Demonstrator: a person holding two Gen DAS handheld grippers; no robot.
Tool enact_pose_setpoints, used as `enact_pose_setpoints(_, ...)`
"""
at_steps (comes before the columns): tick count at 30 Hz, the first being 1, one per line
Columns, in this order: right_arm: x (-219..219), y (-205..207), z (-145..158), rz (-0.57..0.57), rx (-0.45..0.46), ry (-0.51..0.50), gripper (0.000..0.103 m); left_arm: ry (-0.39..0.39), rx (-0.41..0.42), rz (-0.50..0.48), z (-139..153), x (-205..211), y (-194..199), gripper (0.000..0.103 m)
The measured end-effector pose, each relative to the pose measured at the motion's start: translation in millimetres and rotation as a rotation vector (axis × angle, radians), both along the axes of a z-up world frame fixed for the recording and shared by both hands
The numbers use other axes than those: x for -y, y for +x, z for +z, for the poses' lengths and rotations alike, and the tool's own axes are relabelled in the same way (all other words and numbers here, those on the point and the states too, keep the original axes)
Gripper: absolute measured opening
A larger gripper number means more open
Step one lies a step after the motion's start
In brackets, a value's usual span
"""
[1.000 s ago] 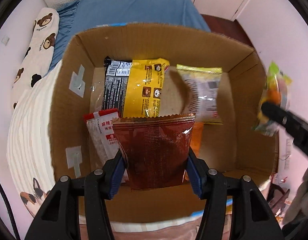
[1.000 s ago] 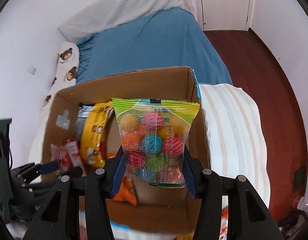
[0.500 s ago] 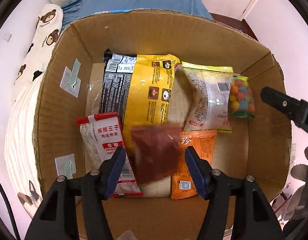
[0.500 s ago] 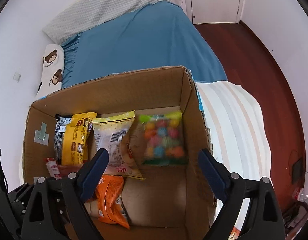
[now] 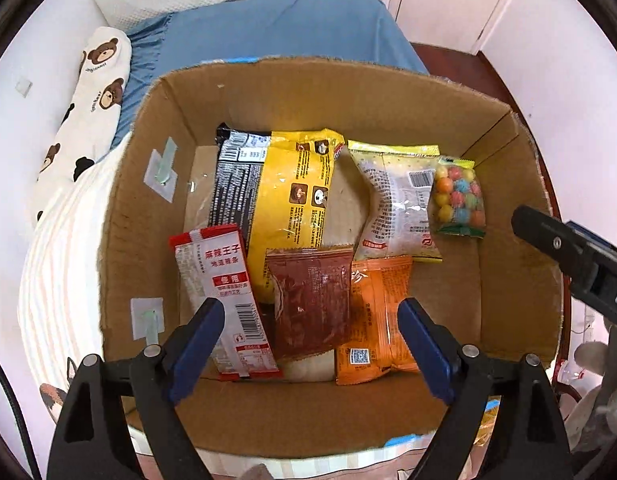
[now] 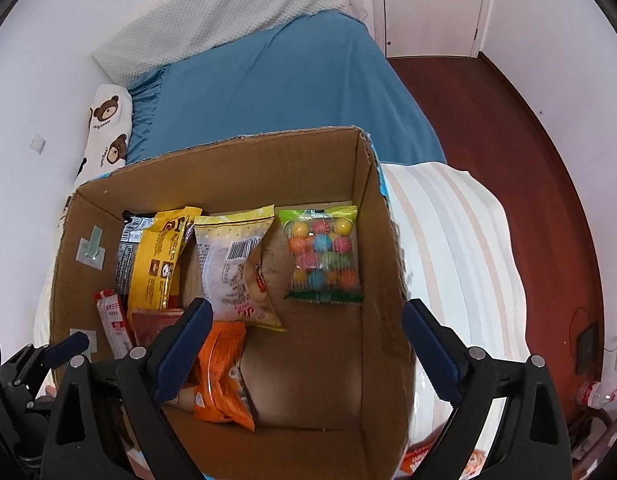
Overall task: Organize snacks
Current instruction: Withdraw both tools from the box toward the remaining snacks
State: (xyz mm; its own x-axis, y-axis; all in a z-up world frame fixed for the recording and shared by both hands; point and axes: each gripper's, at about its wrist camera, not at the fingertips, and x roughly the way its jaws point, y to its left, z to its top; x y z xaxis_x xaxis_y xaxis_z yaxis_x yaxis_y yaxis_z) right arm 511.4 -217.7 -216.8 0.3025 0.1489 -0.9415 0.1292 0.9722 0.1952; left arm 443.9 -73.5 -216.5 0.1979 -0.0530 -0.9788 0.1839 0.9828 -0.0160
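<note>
Both grippers — left gripper (image 5: 308, 344) and right gripper (image 6: 304, 346) — hang spread and empty over the cardboard box (image 6: 212, 168), where six snack packets lie flat, so we should lift straight up — clear of the rim.

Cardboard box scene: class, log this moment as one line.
left gripper: open, empty | right gripper: open, empty | cardboard box: six snack packs inside | candy-ball bag: far right

Both fisheye views are bright and evenly lit, seemingly by soft daylight; straight edges bow toward the black circular rims; ahead of the left gripper (image 5: 308, 344) glare streaks the yellow packet (image 5: 292, 192); the cardboard box (image 6: 228, 160) walls shade its floor; focus is mostly sharp.
</note>
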Motion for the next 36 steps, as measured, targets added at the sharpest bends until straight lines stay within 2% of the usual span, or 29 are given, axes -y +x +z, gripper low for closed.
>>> enact_pose_setpoints(10,-8,-50,39,0.033,0.100,-0.035,0.098,-0.023,0.143,0.064,52,-25,-38,0.089)
enact_pose_setpoints(19,-28,-111,85,0.076,0.209,-0.030,0.098,-0.013,0.288,0.053,99,-36,-91,0.089)
enact_pose_setpoints(32,-38,-190,129,0.047,0.316,0.005,0.098,-0.045,0.375,0.036,137,-44,-162,0.089)
enact_pose_setpoints(36,-33,-209,128,0.045,0.302,0.054,0.098,-0.061,0.350,0.046,132,-49,-176,0.089)
